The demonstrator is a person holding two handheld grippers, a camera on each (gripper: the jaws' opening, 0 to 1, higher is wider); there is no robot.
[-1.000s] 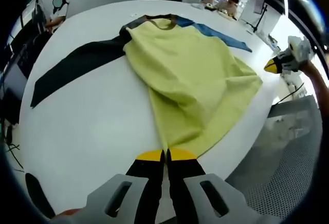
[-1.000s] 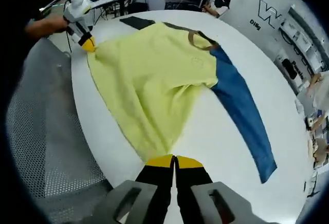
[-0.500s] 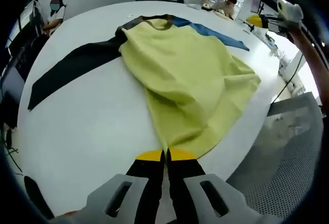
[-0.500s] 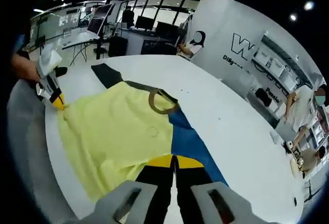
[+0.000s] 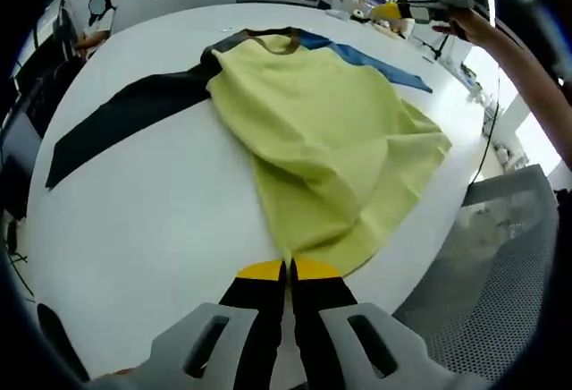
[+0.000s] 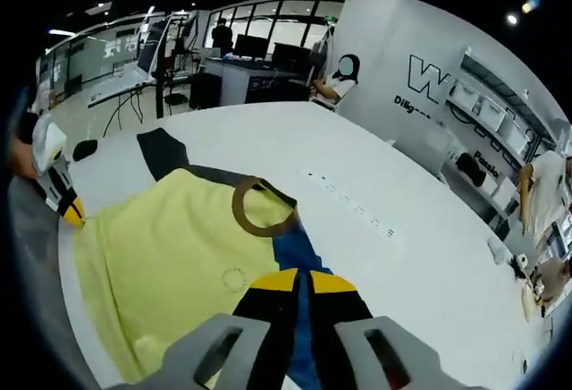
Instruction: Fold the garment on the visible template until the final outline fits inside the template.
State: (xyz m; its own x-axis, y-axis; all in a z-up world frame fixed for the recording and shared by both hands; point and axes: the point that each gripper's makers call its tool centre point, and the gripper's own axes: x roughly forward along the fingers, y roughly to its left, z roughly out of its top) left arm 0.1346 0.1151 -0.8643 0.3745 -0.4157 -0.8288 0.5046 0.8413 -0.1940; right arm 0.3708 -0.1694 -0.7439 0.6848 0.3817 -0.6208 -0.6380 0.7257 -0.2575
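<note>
Left gripper view: left gripper point(image 5: 287, 269), jaws closed, sits at the hem of the garment point(image 5: 322, 139), spread flat on the table point(image 5: 161, 220); folding not begun. Right gripper view: right gripper point(image 6: 303, 280), jaws closed and empty, hovers above the blue sleeve point(image 6: 293, 249).

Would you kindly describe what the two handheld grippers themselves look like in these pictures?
Each gripper, left and right, has two black jaws with yellow tips, rising from pale grey moulded bodies with slot-shaped cut-outs. In the left gripper view, the right gripper's yellow tip and whitish body appear on a bare forearm.
</note>
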